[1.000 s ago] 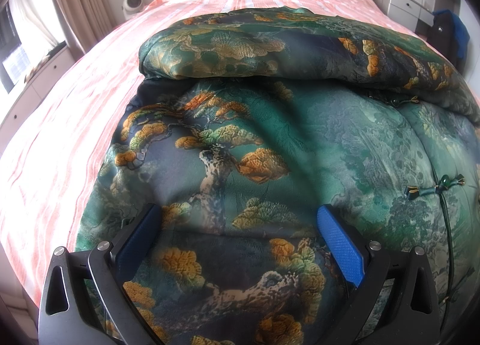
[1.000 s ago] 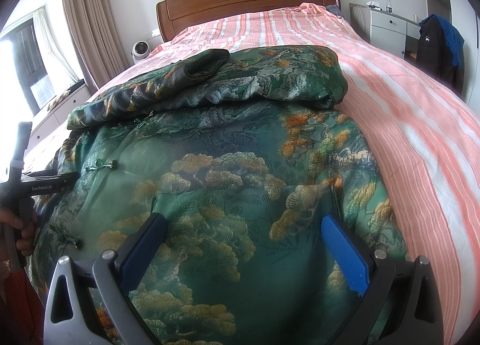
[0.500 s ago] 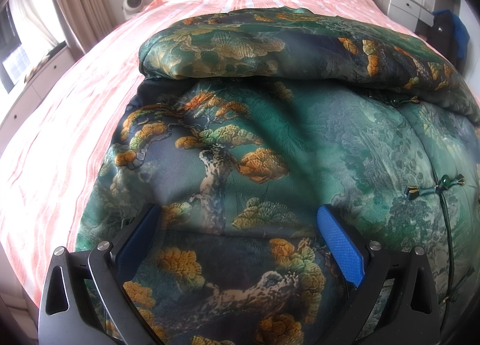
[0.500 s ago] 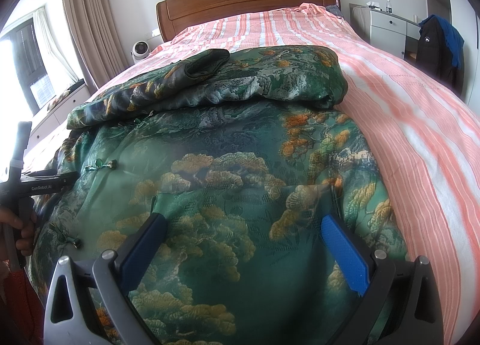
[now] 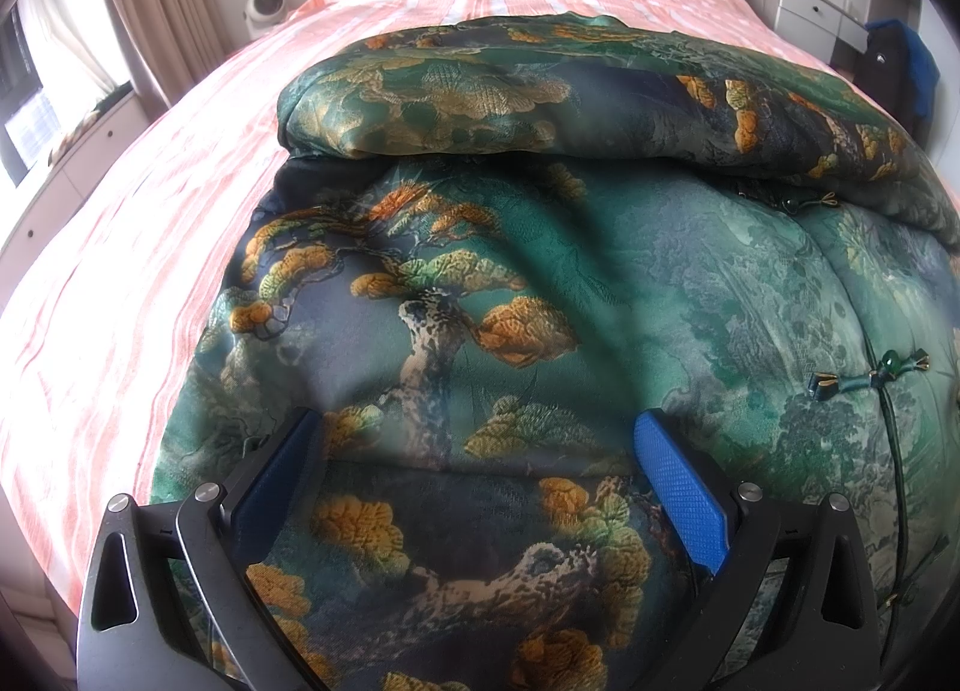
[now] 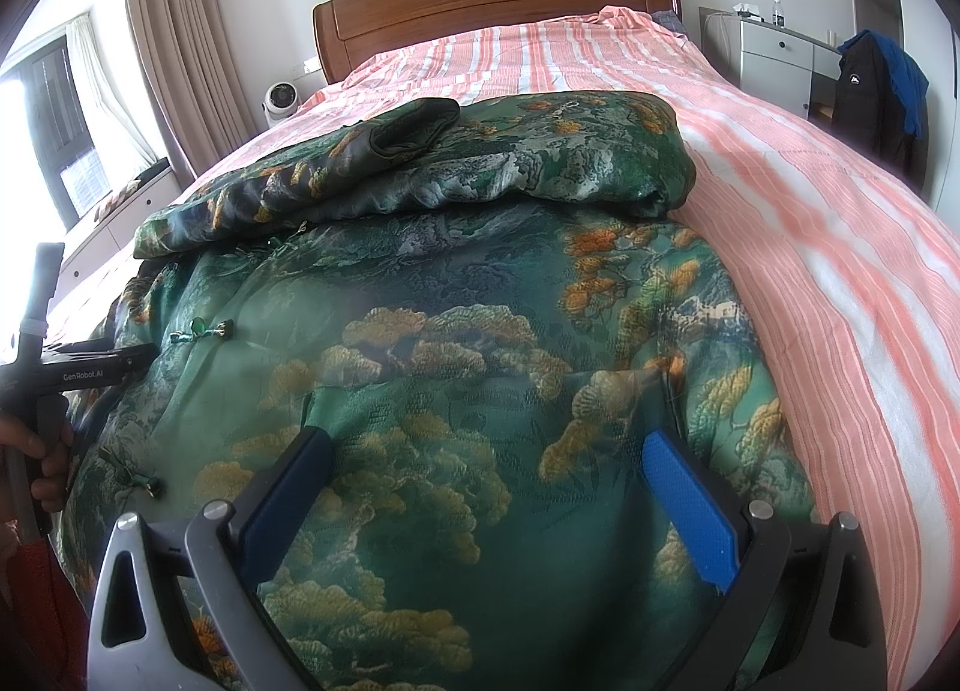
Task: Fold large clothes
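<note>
Broadly, the green brocade jacket (image 5: 540, 283) lies spread on the striped bedspread (image 6: 840, 247), its far end folded back toward the wooden headboard (image 6: 492, 0). Left gripper (image 5: 480, 469) and right gripper (image 6: 486, 475) hover over the jacket's near hem, jaws wide apart, holding nothing.

The padded jacket (image 5: 540, 295) is brocade cloth with a soft satin sheen and a woven, slightly raised pine pattern, closed with glossy knotted cord fastenings (image 5: 870, 376). Beneath the jacket, the striped bedsheet (image 6: 840, 247) is matt, finely ribbed cloth, and beyond it the headboard (image 6: 492, 0) is smooth polished wood. Over the jacket, the left gripper (image 5: 474, 451) and right gripper (image 6: 486, 451) have matt black plastic frames, shiny metal pins and blue finger pads (image 5: 678, 487) with a fine diamond texture.
</note>
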The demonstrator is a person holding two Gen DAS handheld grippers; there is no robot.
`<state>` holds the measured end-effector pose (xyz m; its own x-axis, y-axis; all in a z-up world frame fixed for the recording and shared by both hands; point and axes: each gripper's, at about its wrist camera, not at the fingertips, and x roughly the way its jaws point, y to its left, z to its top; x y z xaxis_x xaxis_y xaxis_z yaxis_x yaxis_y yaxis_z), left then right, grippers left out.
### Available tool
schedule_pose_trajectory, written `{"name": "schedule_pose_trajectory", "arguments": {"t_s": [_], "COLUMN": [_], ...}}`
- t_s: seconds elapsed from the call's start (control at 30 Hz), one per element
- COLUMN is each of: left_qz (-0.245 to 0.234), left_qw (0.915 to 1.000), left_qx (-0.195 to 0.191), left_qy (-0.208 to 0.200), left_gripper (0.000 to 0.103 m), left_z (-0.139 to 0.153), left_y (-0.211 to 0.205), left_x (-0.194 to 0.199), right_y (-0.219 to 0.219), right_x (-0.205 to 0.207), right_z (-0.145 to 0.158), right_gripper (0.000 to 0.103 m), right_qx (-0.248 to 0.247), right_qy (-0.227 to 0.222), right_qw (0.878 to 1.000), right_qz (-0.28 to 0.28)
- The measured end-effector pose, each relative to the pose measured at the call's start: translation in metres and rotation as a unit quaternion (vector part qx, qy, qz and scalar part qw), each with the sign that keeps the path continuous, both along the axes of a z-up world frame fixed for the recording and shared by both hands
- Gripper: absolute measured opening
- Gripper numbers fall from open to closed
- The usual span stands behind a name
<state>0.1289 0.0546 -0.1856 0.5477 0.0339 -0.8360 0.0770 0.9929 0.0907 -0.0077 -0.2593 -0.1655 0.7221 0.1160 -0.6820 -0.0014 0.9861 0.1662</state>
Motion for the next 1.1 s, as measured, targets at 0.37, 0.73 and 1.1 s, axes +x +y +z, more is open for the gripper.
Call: {"name": "schedule_pose_trajectory", "arguments": {"t_s": [0.37, 0.73, 1.1], "left_qz": [-0.001, -0.012, 0.015], "left_qw": [1.0, 0.9999, 0.987], "left_qx": [0.001, 0.003, 0.074], "left_qy": [0.002, 0.007, -0.142], "left_gripper": [0.103, 0.103, 0.103], "left_z": [0.0, 0.014, 0.162], "left_y": [0.0, 0.001, 0.088], "left_x": [0.0, -0.005, -0.064], "right_y": [0.0, -0.001, -0.002], "right_x": [-0.001, -0.003, -0.032], "right_z": [0.001, 0.006, 0.072], "right_gripper": [0.103, 0.102, 0.103], "right_qx": [0.0, -0.006, -0.041], "right_qy": [0.0, -0.017, -0.138], "right_qw": [1.0, 1.0, 0.99], "right_qz": [0.0, 0.003, -0.005]}}
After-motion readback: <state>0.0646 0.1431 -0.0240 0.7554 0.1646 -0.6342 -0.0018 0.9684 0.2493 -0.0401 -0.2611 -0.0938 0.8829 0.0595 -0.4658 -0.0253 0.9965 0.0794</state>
